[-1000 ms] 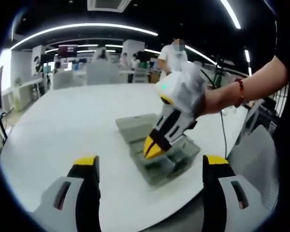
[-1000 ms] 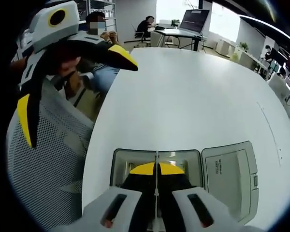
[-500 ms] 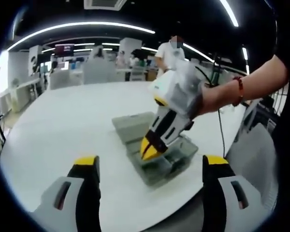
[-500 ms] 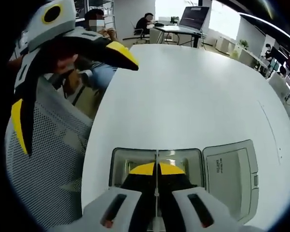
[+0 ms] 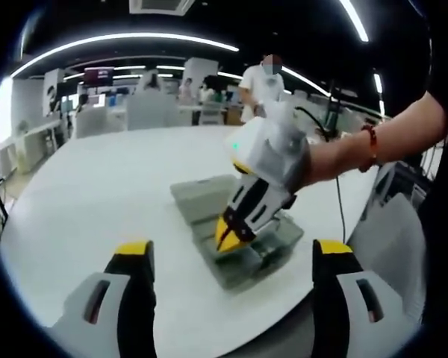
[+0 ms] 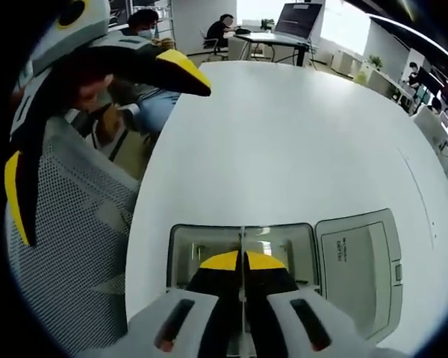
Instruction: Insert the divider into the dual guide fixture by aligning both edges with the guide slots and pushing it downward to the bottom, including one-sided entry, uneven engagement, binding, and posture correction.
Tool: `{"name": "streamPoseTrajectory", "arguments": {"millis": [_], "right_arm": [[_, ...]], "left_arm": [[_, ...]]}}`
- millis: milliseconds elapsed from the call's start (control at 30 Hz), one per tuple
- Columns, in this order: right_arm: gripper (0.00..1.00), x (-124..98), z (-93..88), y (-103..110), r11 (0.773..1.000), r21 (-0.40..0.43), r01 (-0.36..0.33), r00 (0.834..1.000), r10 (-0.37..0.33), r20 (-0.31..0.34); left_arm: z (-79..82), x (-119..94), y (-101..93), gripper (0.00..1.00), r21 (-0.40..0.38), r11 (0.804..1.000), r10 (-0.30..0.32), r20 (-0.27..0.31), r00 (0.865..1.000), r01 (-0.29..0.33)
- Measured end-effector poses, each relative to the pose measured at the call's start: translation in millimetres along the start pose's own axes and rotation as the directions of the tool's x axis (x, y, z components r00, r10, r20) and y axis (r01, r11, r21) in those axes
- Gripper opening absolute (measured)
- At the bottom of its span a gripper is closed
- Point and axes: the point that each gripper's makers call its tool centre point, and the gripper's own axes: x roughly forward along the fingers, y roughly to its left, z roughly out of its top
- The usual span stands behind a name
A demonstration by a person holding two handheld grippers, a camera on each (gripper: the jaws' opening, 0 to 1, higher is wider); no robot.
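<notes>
A: Grey plastic is being shown on the white table [image 6: 299,134]: the fixture [image 6: 243,250], an open box with its lid [image 6: 358,261] laid flat just beside it.

B: And the divider [image 6: 243,237]?

A: It is being pinched edge-on by the right gripper [image 6: 243,262]. A thin pale strip is being seen between the yellow tips, which are closed flat against it. It is being held upright over the middle of the fixture, in line with the centre of the far wall. Whether both edges are being seated in the slots cannot be told; the lower part is being hidden by the jaws.

B: Is the same thing being seen from the other side?

A: Yes. In the left gripper view the right gripper [image 5: 230,237] is being pointed steeply down into the fixture [image 5: 254,250], its tips closed and sunk to about the rim. It is being gripped by a hand [image 5: 313,160] with a red band at the wrist. The lid [image 5: 201,198] is being seen on the far side of the box.

B: And the left gripper [image 5: 231,257]?

A: It is being held well apart from the fixture, near the table edge, jaws spread wide with nothing between them. In the right gripper view it [image 6: 97,127] is being seen at the left, over a mesh chair [image 6: 67,253], again wide open.

B: Anything else?

A: People are being seen at desks in the background.
</notes>
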Motion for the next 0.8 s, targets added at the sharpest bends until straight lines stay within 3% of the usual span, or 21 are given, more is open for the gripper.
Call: {"name": "streamPoseTrajectory", "arguments": {"millis": [467, 800], "right_arm": [[0.1, -24, 10.8, 3, 0.994, 0.099, 0.038, 0.992, -0.05, 0.12], [0.16, -40, 9.8, 8, 0.98, 0.187, 0.071, 0.976, -0.107, 0.19]], "left_arm": [[5.6, 0, -16.0, 0.86, 0.034, 0.999, -0.015, -0.015, 1.0, 0.016], [5.5, -2, -26.1, 0.86, 0.031, 0.999, -0.029, -0.017, 0.999, 0.029]]}}
